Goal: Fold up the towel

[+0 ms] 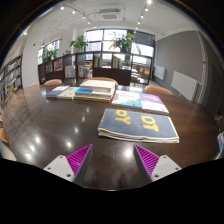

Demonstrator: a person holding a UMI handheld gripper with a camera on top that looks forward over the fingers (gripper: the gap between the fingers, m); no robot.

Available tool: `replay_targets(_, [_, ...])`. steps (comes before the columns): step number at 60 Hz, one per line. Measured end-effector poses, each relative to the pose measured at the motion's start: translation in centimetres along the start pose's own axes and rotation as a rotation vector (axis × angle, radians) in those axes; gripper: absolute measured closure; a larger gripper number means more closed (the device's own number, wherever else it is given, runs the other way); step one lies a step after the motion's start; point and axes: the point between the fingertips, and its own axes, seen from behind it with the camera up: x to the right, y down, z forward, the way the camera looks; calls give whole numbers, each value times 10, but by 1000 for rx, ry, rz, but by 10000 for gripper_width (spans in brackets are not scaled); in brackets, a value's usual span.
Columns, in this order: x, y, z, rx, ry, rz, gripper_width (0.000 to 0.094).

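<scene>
The claw (pixel 108 160) is held above a dark, glossy table (pixel 60 125), with its two fingers spread wide apart. Nothing sits between them; only bare tabletop shows in the gap. Each finger carries a magenta ribbed pad (pixel 79 156) on its inner face, and neither pad touches any object.

The folded towel (pixel 139 124) lies flat on the table, just ahead of the fingers and slightly toward the right-hand finger. It is grey-blue with large yellow markings on its upper face. Its near edge is close to the fingertips but apart from them.

Beyond this towel, farther along the table, lie more flat folded items:
- a pale folded cloth with purple and green patches (pixel 139 101), directly beyond the grey-blue towel;
- a blue and yellow folded cloth (pixel 94 93), beyond the fingers and left of the pale one;
- a light-coloured flat piece (pixel 61 92), farther left, just beside the blue and yellow cloth.

At the far end of the table stand chairs (pixel 104 80). Behind them are large windows (pixel 103 45) with potted plants (pixel 123 42) near the glass. Shelving (pixel 10 75) lines the wall well to the left of the claw. Ceiling lights reflect as bright spots on the tabletop.
</scene>
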Motion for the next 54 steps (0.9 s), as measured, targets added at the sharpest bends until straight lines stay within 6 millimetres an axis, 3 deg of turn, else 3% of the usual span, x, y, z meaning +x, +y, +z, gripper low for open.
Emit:
replay_targets(8, [-28, -35, 80, -9, -12, 1, 109])
replay_targets(12, [-32, -46, 120, -24, -5, 2, 117])
replay_targets(19, [-32, -58, 177, -53, 20, 1, 164])
replay_targets(24, [-31, -52, 203, -95, 29, -12, 263])
replay_targets(26, [-32, -47, 207, -110, 30, -25, 325])
replay_targets(36, [-6, -46, 208, -88, 130, -16, 829])
replay_targets(46, [-6, -50, 201, -121, 80, -3, 880])
replay_targets(50, [4, -69, 187, -84, 59, 31, 881])
replay_targets(54, [34, -97, 165, -22, 86, 38, 881])
